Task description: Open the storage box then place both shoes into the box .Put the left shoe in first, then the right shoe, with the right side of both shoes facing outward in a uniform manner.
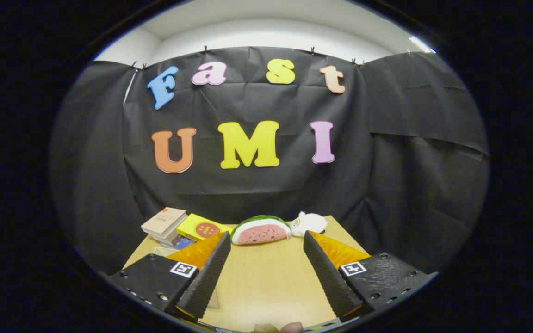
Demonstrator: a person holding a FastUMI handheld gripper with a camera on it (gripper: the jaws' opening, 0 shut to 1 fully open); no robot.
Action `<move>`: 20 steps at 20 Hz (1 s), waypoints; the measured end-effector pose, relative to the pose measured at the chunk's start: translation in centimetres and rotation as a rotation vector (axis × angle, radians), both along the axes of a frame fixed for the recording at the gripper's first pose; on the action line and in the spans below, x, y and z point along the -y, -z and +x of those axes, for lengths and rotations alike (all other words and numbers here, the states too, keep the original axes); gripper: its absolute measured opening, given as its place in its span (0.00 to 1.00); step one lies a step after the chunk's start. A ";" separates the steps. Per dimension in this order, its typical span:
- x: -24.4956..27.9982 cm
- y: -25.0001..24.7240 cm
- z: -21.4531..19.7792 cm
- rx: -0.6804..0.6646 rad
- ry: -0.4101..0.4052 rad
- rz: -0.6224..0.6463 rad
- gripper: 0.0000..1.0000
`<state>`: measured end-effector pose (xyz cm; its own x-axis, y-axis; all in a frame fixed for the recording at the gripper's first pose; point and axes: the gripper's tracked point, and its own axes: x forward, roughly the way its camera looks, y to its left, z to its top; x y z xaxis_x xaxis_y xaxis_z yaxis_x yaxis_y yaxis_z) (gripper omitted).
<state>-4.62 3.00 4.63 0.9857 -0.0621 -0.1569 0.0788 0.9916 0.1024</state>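
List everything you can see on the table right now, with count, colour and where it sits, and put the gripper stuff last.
table: one, light wood, under everything, bare between the fingers.
watermelon slice toy: one, green rind with pink flesh, far edge, beyond the gap between the fingers.
plush toy: one, white, touching the slice's right end.
books: small stack, beige one on top, far left corner.
yellow book: one, yellow with red circle, beside the stack.
gripper: one, black fingers with orange backing, open, holding nothing.
fingertips: two, person's, nearest the camera.

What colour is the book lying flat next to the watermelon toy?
Yellow with a red round mark, seen in the gripper view: the book lies beyond the open gripper.
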 end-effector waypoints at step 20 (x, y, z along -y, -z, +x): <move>3.1 -0.7 -2.7 0.095 -0.052 0.023 0.96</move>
